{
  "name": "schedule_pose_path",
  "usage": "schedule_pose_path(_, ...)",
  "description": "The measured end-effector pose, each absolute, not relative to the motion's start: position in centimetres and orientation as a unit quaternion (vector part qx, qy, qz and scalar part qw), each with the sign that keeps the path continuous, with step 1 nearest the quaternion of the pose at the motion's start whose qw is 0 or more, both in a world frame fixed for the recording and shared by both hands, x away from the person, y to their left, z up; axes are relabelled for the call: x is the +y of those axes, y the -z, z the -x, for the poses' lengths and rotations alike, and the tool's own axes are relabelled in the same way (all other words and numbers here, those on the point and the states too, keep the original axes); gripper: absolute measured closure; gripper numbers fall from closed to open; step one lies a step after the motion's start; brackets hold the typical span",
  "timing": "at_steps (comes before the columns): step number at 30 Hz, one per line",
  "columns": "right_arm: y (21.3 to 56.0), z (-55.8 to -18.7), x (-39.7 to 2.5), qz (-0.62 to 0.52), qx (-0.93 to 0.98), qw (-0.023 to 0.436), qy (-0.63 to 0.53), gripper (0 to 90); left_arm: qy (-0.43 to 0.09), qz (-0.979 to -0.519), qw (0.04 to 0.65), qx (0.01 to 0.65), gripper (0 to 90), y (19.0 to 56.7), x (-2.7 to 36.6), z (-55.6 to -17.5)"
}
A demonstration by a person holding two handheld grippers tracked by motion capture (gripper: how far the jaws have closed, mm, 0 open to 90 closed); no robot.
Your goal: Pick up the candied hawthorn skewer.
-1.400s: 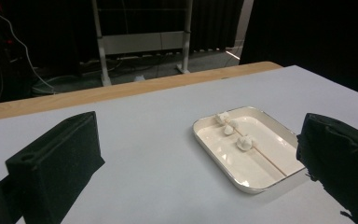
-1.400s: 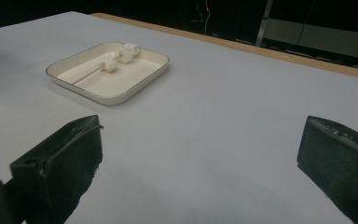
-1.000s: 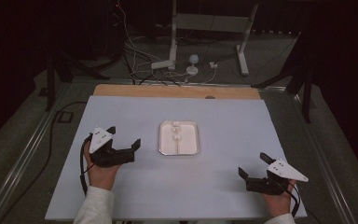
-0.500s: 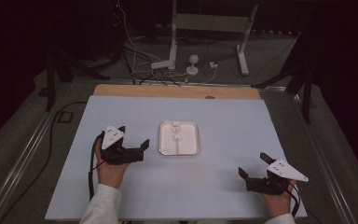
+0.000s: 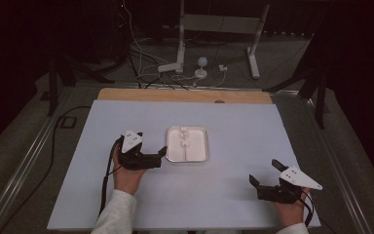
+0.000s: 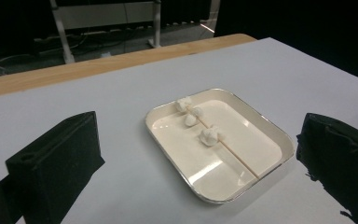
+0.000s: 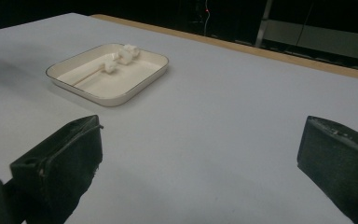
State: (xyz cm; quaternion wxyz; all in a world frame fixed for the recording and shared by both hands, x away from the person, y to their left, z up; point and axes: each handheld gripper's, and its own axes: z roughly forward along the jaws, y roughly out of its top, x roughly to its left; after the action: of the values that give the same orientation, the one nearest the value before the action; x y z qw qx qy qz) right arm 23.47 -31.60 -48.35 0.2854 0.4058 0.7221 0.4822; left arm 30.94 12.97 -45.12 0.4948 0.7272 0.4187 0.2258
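Note:
A shallow white tray (image 5: 206, 146) lies mid-table. Inside it a thin skewer (image 5: 185, 148) carries three white marshmallows (image 5: 183, 138) near its far end. My left gripper (image 5: 159, 157) is open and points right, its fingertips just short of the tray's left rim. In the left gripper view the tray (image 6: 268, 126) lies between and ahead of the two spread jaws of the left gripper (image 6: 199, 140), with the marshmallows (image 6: 209, 136) on the skewer (image 6: 240, 158). My right gripper (image 5: 264, 172) stands open and empty near the front right of the table. From the right gripper (image 7: 200, 135) view, the tray (image 7: 121, 98) is far off, upper left.
The table top is a pale board (image 5: 253, 126) with a wooden strip (image 5: 185, 95) along its far edge. Behind it on the floor stand a white frame (image 5: 214, 29) and loose cables (image 5: 175, 73). Metal rails (image 5: 24, 165) run along both sides.
My left gripper has moved right across the board, from the left side up to the tray's left rim. The right gripper and the tray have stayed put.

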Motion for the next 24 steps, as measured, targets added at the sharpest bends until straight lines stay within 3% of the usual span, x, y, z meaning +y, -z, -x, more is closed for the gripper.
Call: schedule_pose_path(24,48.4,-23.5,-31.6,-0.406,0.723,0.283,-0.482,0.0,-0.202,-0.753,0.472,0.412,0.6,47.4,8.4,-32.9)
